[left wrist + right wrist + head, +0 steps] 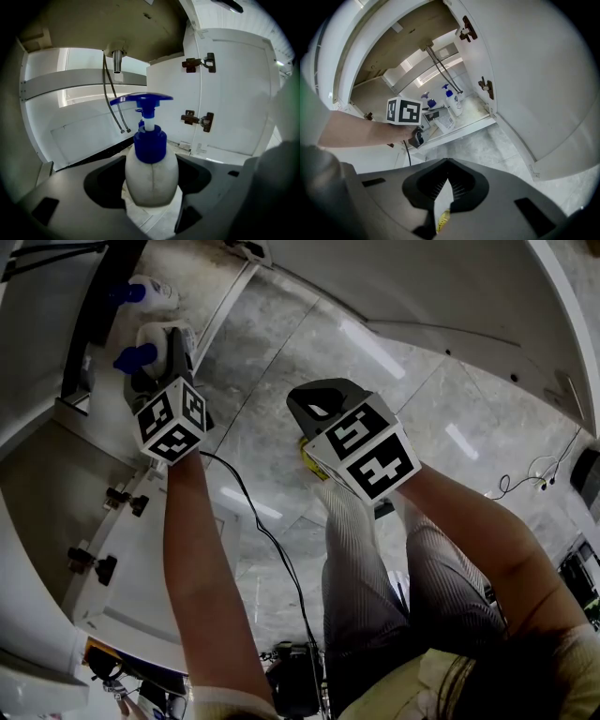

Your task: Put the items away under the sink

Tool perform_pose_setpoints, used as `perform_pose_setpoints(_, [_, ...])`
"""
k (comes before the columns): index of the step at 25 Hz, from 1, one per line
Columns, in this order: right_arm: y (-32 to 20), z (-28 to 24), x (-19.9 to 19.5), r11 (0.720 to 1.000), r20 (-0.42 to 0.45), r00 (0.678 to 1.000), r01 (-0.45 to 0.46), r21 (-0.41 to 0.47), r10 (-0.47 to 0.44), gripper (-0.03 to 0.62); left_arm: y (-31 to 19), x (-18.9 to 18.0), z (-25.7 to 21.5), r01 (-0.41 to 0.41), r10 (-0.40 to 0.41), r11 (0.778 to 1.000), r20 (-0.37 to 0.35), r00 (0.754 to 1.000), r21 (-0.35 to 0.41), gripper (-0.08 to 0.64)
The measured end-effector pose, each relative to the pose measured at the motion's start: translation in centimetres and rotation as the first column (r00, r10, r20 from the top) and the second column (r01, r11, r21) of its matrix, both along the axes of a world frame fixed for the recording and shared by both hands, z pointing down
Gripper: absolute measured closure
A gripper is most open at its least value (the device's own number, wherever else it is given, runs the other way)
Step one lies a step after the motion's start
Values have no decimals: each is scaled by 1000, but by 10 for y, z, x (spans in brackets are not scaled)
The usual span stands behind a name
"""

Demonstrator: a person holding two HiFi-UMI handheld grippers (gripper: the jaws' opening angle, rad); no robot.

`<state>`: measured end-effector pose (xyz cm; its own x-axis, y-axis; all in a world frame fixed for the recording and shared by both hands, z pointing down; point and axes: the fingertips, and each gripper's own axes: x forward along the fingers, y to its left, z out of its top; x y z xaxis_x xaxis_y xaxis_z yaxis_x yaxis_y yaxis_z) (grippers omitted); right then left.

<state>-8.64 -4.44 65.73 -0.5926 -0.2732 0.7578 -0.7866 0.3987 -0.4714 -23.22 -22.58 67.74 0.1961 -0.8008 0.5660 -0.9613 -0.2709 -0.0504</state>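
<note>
My left gripper (161,381) is shut on a white pump bottle (151,176) with a blue pump head, gripped at its lower body and standing upright between the jaws. It is held at the mouth of the open under-sink cabinet (56,474). The same bottle (155,341) shows ahead of the marker cube in the head view. A second white bottle with a blue pump (150,292) stands inside the cabinet on its floor. My right gripper (447,165) hovers over the marble floor, back from the cabinet. Its jaws are shut on a thin white and yellow item (442,220).
Two flexible hoses (115,101) hang from the sink drain at the cabinet's back. The open right door (234,93) with two hinges stands beside the left gripper. The left door (122,587) swings out below. A person's legs (375,577) and a black cable (277,545) are on the floor.
</note>
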Motion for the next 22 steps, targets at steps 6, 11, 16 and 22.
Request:
perform_pose_setpoints(6, [0, -7, 1, 1000, 8, 1000, -1, -1, 1, 567, 11, -2, -4, 33, -34, 999, -38, 999, -34, 240])
perform_pose_setpoints(11, [1, -21, -1, 1000, 19, 1000, 18, 7, -19, 566, 27, -6, -10, 35, -37, 998, -47, 998, -58, 238])
perform_pose_setpoints(16, [2, -31, 0, 1000, 19, 1000, 16, 12, -16, 567, 43, -13, -21, 94, -99, 993, -66, 993, -76, 239])
perform_pose_setpoints(22, [8, -44, 3, 1000, 12, 1000, 13, 1, -13, 567, 66, -16, -38, 123, -129, 988, -70, 989, -88, 239])
